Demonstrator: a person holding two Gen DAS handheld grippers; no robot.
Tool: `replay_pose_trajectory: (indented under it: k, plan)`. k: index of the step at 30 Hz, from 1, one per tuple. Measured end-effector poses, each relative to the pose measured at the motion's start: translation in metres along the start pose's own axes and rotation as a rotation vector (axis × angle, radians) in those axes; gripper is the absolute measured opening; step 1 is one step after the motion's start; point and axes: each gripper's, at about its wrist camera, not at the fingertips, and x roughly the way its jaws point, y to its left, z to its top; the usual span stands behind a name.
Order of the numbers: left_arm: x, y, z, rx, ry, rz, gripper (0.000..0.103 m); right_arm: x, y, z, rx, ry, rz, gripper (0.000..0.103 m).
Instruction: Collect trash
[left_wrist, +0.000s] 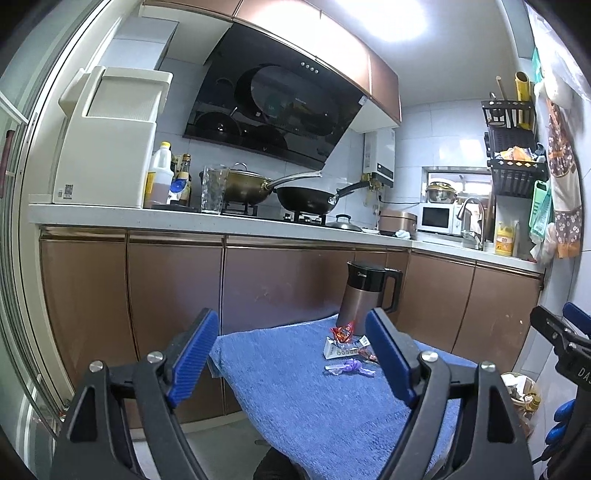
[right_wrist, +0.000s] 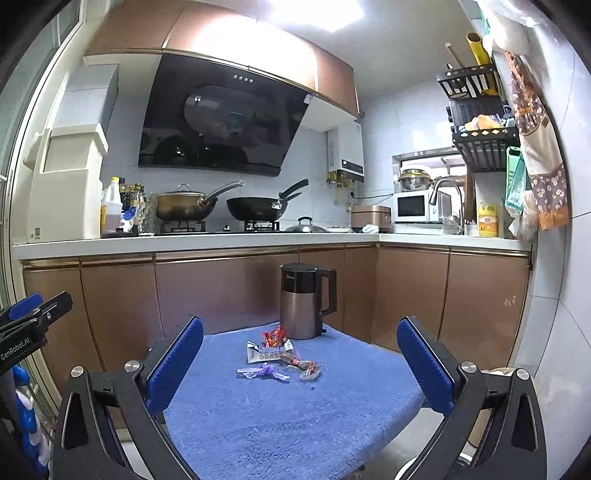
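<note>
- Trash wrappers: red one (right_wrist: 274, 336), white packet (right_wrist: 263, 355), purple one (right_wrist: 264, 371), brown-orange one (right_wrist: 303, 363), clustered mid-desk on blue towel (right_wrist: 295, 413), just in front of kettle (right_wrist: 304, 301).
- Towel near half bare; cabinets behind far edge.
- Left hand-held gripper (left_wrist: 291, 360) and right hand-held gripper (right_wrist: 301, 363): both jaws wide apart, held level short of the wrappers, nothing gripped.

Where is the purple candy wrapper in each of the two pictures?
Left wrist view: the purple candy wrapper lies on the blue towel, a little right of centre, just left of the gripper's right-hand finger.
Right wrist view: the purple candy wrapper lies near the picture's middle, between the two fingers, nearest of the trash.
Shared landmark: the electric kettle stands upright on the towel behind the wrappers in both views.
</note>
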Motion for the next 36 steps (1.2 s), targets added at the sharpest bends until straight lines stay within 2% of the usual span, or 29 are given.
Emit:
replay_pose_trajectory:
  k: [26, 36]
  plan:
    - [0.0, 0.01, -0.002, -0.048, 0.012, 0.0, 0.081, 0.002, -0.006, -0.005, -0.003, 0.033, -0.012, 0.103]
    - [0.021, 0.006, -0.017, -0.023, 0.091, -0.009, 0.081, 0.02, -0.015, -0.02, 0.01, 0.102, -0.029, 0.103]
